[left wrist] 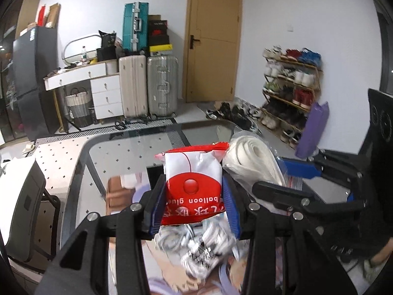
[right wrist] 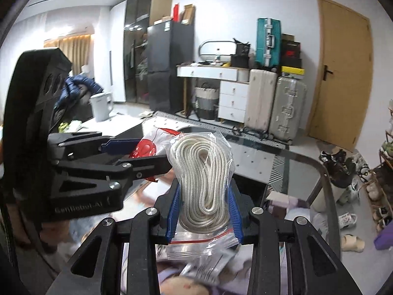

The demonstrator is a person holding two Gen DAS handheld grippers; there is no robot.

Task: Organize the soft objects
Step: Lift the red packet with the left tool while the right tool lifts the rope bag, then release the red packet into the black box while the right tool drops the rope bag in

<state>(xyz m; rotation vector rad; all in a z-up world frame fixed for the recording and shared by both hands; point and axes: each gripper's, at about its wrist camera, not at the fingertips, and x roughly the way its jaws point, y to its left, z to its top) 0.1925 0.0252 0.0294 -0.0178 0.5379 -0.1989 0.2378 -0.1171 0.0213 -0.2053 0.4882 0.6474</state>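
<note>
At the centre of the left wrist view, the left claw (left wrist: 194, 201) pinches a red-and-white balloon glue packet (left wrist: 192, 184). Mid-frame in the right view, the right claw (right wrist: 205, 211) clamps a clear zip bag of coiled white rope (right wrist: 203, 179). Both are raised over the glass surface (left wrist: 122, 152); blurred cables (left wrist: 196, 248) below are hard to make out.

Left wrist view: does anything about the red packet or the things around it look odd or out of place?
Nothing looks damaged. The left gripper holds the balloon glue packet with its print upside down. A loose bundle of white cables lies below it. The right gripper holds a bagged rope coil.
</note>
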